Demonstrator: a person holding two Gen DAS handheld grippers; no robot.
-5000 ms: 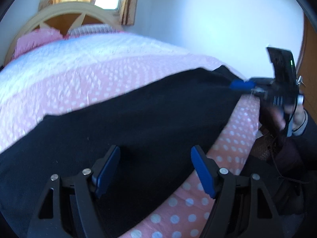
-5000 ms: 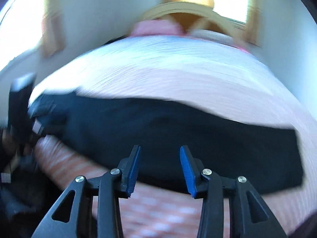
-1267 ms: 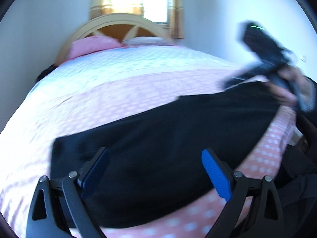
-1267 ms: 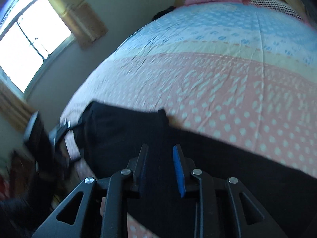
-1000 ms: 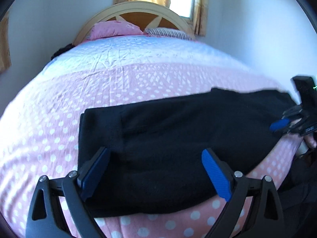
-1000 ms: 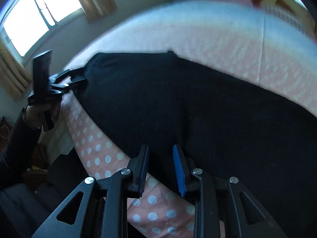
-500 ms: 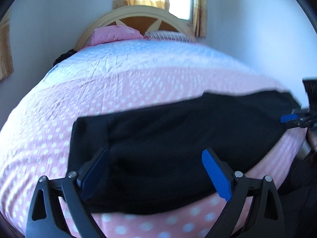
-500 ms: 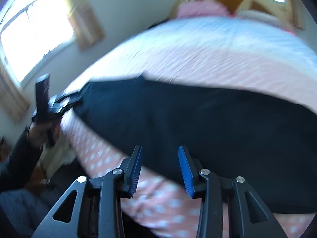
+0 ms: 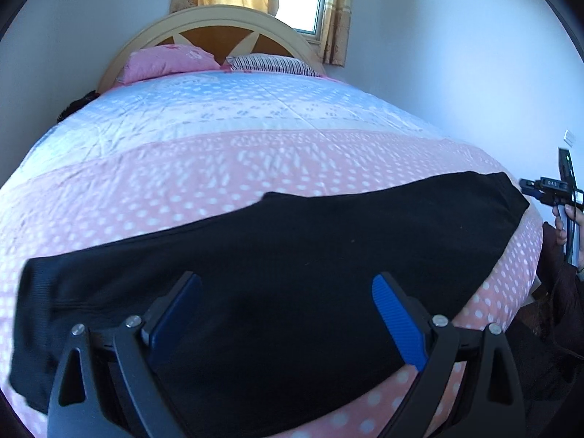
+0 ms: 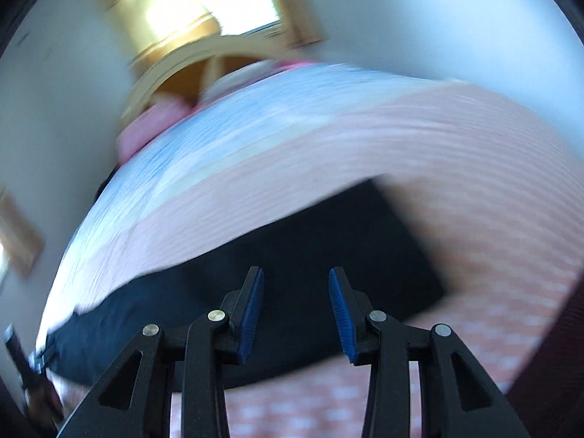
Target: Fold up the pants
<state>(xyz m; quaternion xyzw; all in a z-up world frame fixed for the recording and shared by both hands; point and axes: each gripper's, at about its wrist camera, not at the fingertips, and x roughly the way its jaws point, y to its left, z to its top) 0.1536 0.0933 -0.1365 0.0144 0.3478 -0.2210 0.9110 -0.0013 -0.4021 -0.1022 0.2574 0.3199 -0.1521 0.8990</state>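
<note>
Black pants lay lengthwise along the bed edge, folded narrower than seconds earlier. Left gripper hovered wide open; right gripper, previously nearly closed, had opened, both empty, so another fold remained.

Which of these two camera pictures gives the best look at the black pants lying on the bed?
The left wrist view: it is sharp, and the black pants stretch flat across the pink dotted bedspread with nearly their whole length in sight. The right wrist view is smeared by motion and shows the pants only as a dark blurred band.
</note>
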